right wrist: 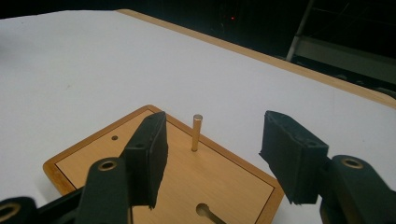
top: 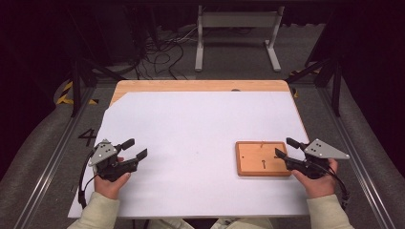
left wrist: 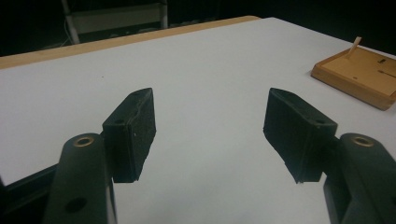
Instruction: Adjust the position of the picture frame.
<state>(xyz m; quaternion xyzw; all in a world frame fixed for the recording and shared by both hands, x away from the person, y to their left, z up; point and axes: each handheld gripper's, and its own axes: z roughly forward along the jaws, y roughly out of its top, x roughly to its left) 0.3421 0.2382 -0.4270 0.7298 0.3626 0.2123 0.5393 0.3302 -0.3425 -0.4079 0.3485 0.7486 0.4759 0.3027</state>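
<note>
Your right tool (right wrist: 212, 158) stands released over the board (right wrist: 224, 186), jaws flanking its peg (right wrist: 197, 133) at twelve o'clock, lined up to grasp. Your left tool (top: 129, 153) waits released at nine o'clock on the tabletop (top: 200, 119), out of the way.

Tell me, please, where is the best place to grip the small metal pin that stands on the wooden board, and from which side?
Grip the metal pin on its free upper part, coming in level from the right claw side. It stands upright in the wooden board, thin and round, so probably the open jaws should close across its sides, above the board. The right gripper view already shows it between them, untouched.
</note>
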